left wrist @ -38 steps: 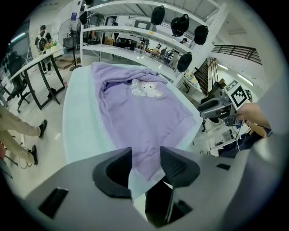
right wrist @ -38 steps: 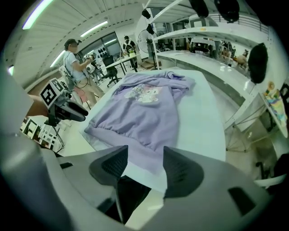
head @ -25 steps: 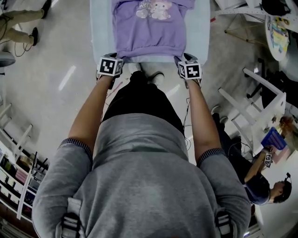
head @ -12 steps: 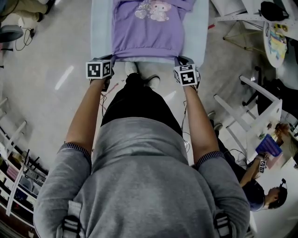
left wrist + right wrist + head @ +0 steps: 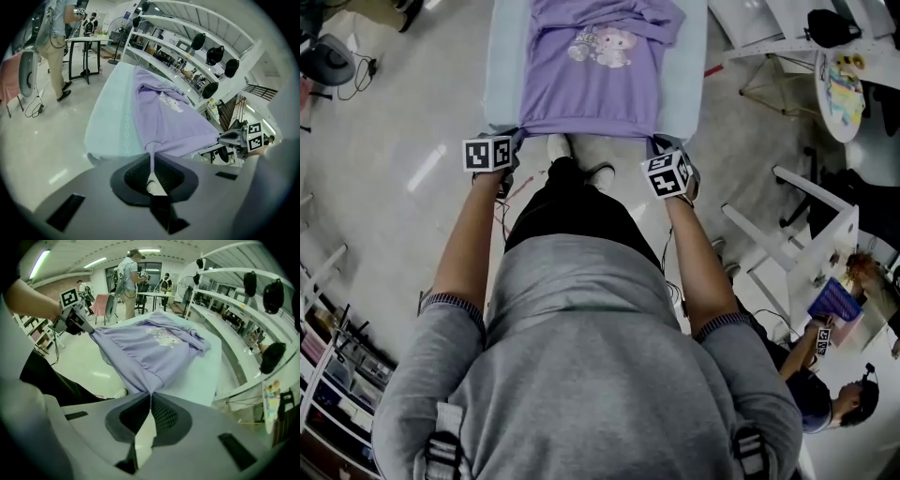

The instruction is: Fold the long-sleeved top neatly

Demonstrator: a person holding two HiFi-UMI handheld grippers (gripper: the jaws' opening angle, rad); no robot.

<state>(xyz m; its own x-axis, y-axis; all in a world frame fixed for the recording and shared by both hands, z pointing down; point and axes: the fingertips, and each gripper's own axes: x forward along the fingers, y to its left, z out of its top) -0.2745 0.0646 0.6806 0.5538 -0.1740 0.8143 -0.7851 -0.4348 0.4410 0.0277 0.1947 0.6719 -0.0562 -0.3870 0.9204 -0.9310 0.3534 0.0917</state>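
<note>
Lengthwise on pale table (image 5: pixel 502 70), purple top (image 5: pixel 595 89)

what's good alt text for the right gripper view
The right tool is shut on one hem corner of a purple top lying on a pale table. The left tool grips the other corner, the hem stretched between them.

Person's wearing a grey sweatshirt (image 5: pixel 581 375) with striped ribbed cuffs (image 5: pixel 450 298), black trousers (image 5: pixel 581 211), and buckled straps (image 5: pixel 441 455) on both shoulders. Left claw (image 5: pixel 152 161) and right claw (image 5: pixel 150 401) are grey shells with black textured pads (image 5: pixel 136 175), each carrying a black-and-white marker cube (image 5: pixel 487 153).
</note>
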